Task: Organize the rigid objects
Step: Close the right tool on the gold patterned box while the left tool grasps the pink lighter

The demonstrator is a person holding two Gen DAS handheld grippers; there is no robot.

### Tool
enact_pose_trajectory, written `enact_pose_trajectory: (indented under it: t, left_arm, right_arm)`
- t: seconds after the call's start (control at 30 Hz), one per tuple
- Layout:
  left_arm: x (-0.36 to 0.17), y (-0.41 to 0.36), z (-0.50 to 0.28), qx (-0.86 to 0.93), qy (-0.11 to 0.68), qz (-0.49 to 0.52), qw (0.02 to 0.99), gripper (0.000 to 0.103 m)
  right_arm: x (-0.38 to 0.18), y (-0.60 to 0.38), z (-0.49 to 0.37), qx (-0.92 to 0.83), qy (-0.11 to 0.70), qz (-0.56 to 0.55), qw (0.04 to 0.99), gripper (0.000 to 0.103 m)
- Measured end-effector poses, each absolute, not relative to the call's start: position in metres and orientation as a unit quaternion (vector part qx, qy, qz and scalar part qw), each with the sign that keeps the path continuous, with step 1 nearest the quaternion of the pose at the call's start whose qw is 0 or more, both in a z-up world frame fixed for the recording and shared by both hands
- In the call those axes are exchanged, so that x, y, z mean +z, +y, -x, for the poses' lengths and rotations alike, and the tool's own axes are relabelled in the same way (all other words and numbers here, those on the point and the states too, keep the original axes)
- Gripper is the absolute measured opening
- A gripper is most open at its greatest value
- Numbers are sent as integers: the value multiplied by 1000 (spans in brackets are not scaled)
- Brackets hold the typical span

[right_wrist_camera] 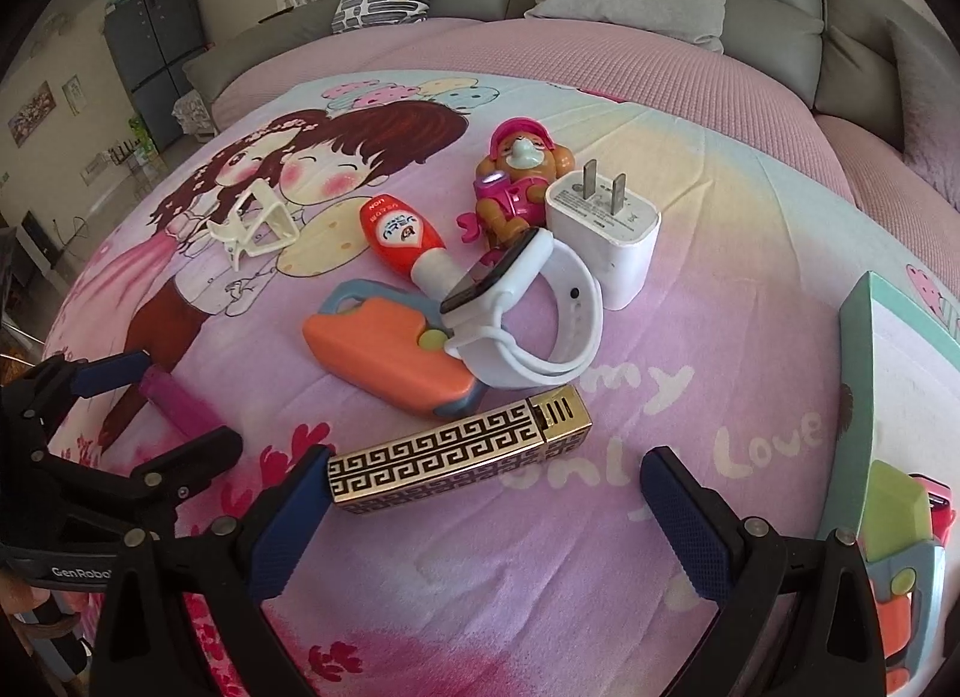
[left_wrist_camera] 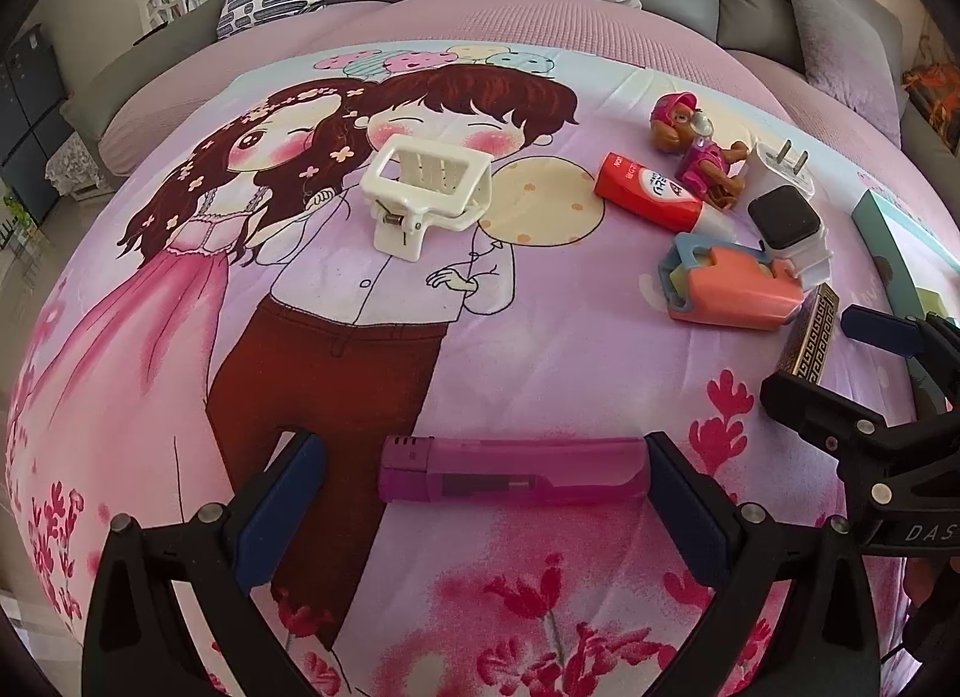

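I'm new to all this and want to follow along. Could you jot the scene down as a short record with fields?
surface: cartoon-print bedspread
left tool: open, its fingers on either side of a pink lighter
right tool: open, at a gold patterned lighter
pile: white smartwatch, white charger plug, orange toy case, red tube, toy dog figure
apart: white hair clip
right edge: teal box

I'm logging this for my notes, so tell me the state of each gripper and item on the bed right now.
left gripper: open, straddling the pink lighter, one pad touching its end.
right gripper: open around the gold lighter.
white hair clip: lying shut.
smartwatch: strap looped, resting on the orange toy.
charger plug: prongs up.
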State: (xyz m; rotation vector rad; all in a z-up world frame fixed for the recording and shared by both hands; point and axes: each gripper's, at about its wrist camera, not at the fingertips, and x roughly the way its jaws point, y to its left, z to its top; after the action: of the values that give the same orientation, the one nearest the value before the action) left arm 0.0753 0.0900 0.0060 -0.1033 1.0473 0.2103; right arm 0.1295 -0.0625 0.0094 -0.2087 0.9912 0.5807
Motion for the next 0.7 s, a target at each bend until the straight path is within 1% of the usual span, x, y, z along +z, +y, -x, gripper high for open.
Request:
enact_pose_trajectory:
  t: [0.23, 0.33, 0.4, 0.5, 0.57, 0.7]
  left_arm:
    - [6, 92, -75, 105, 505, 49, 856, 102]
    - [7, 91, -74, 103, 507, 51, 854, 100]
    - [8, 90, -74, 103, 509, 51, 853, 99]
    - [9, 88, -73, 98, 509, 53, 854, 92]
    - [12, 86, -72, 94, 506, 52, 856, 82]
    - [12, 85, -72, 94, 505, 50, 856, 82]
  right_arm:
    - [8, -56, -131, 267, 458, 111, 841, 100]
    - [8, -52, -129, 268, 452, 124, 841, 95]
    - [9, -51, -127, 273, 448, 126, 842, 90]
    - [9, -49, -124, 280, 444, 130, 841, 84]
    - [9, -48, -123, 279, 441, 135, 842, 84]
    - [9, -48, -124, 280, 441, 133, 843, 84]
